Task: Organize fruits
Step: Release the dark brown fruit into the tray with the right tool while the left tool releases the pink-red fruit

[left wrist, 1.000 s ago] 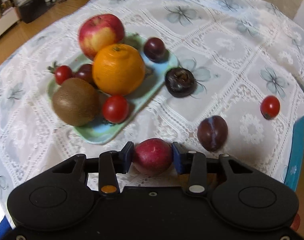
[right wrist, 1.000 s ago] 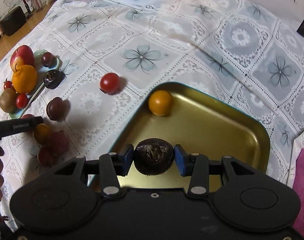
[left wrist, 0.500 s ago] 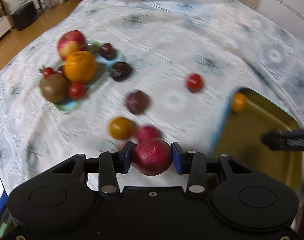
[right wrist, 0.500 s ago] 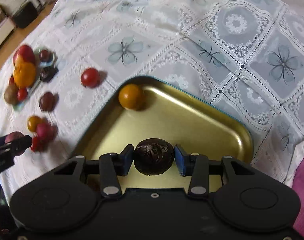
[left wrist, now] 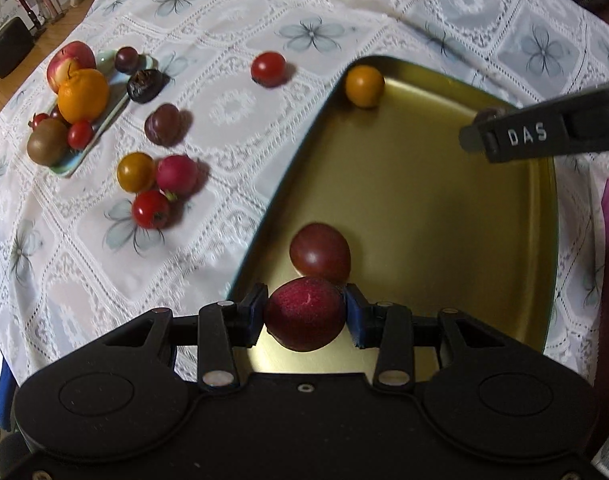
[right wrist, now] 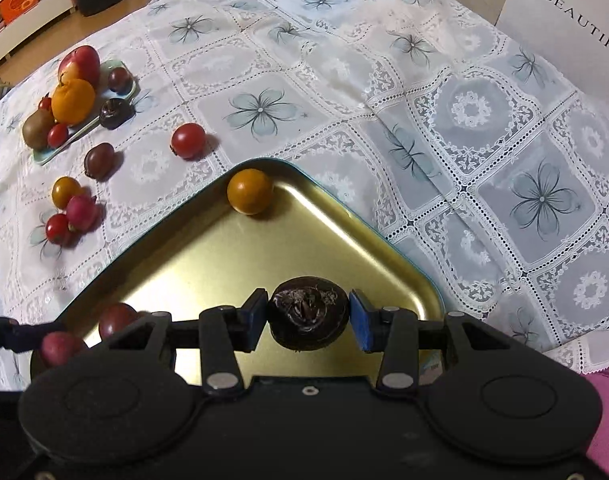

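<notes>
Left gripper (left wrist: pixel 306 314), blue pads partly closed and pressing both sides of a red plum (left wrist: pixel 304 312), held over the near corner of the gold tray (left wrist: pixel 424 216). Right gripper (right wrist: pixel 308 316), jaws likewise partly closed, clamped on a dark wrinkled fruit (right wrist: pixel 308 316) above the same tray (right wrist: pixel 224 264). In the left wrist view, a dark red plum (left wrist: pixel 320 254) lies in the tray just at 12 o'clock of the held plum, and an orange tomato (left wrist: pixel 364 85) sits in the tray's far corner. On the lace tablecloth (left wrist: pixel 232 32), at 9 o'clock of the tray, a yellow tomato (left wrist: pixel 135 171), a pink fruit (left wrist: pixel 177 174) and a red tomato (left wrist: pixel 150 209) cluster closely; a dark plum (left wrist: pixel 162 124) and a lone red tomato (left wrist: pixel 268 68) lie apart. A small green plate (left wrist: pixel 74 158) at 10 o'clock carries an apple (left wrist: pixel 70 60), orange (left wrist: pixel 83 94) and kiwi (left wrist: pixel 46 142).
</notes>
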Motion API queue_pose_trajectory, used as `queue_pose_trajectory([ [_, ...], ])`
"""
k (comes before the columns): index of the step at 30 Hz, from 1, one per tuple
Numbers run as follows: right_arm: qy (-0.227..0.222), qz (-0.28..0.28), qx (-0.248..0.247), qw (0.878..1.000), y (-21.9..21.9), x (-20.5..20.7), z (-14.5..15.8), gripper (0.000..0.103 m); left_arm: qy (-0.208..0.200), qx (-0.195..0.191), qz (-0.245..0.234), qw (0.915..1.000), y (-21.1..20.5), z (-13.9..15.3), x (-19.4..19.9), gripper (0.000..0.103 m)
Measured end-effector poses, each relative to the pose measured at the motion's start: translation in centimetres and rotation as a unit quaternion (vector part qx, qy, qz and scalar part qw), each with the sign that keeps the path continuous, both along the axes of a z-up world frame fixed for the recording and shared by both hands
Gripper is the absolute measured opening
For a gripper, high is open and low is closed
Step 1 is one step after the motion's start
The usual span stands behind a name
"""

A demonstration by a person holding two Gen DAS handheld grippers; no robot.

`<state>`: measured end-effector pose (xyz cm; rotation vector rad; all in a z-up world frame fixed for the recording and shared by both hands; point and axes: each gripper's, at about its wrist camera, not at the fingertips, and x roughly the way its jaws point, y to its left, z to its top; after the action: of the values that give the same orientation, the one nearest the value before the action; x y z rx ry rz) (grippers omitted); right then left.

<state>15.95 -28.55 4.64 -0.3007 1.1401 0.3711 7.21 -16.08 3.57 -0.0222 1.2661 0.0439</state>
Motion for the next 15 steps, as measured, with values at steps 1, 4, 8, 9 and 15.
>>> queue_pose_trajectory([
  [1,0.003,0.005,0.002,1.0,0.03,0.01,-0.08,0.044,0.003,0.001,0.0,1.0,-0.12,-0.15,-0.08,0.049],
  [4,0.006,0.008,-0.002,1.0,0.17,0.06,-0.3,0.044,0.01,0.003,-0.001,0.9999,-0.38,-0.62,-0.31,0.05],
  [8,0.018,0.012,-0.009,1.0,0.2,0.17,-0.64,0.045,0.011,0.002,0.0,0.9999,-0.45,-0.92,-0.65,0.05],
  [9,0.021,0.011,-0.009,1.0,0.19,0.23,-0.66,0.045,0.01,0.005,0.001,0.9999,-0.47,-0.89,-0.71,0.05],
  [15,0.019,0.0,0.002,1.0,-0.43,0.33,-0.13,0.046,0.008,0.003,0.005,0.9999,-0.25,-0.6,-0.72,0.05],
])
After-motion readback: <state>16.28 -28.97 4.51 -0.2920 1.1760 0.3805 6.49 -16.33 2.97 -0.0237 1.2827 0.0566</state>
